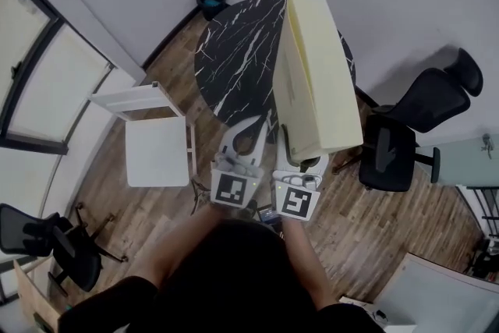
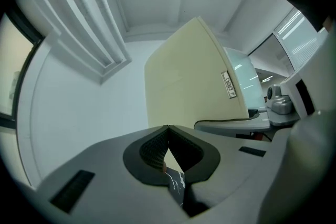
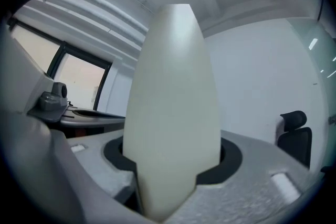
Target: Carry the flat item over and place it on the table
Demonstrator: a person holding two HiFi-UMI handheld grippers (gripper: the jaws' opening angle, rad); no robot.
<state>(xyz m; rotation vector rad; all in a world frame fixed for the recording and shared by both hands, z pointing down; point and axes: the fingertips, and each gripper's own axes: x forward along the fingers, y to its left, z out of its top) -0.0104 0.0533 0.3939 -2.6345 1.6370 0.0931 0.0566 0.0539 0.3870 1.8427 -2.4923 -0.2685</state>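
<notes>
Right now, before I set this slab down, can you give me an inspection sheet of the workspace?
Surface: round black marble table, top bare where visible.
Job's things: cream flat slab, on edge in right claw, not yet laid down.
Clutter: nothing seen.
Grippers: right claw clamped on slab; left claw shut, empty.
Cables: thin dark lead along right gripper's body.
Surroundings: white chair, black office chair, dark bin, wooden floor.

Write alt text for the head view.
The right gripper clamps a pale yellow flat panel, standing on edge, seen against a round black marble table. The left gripper is shut and empty beside it. A white chair stands left, a black office chair right.
</notes>
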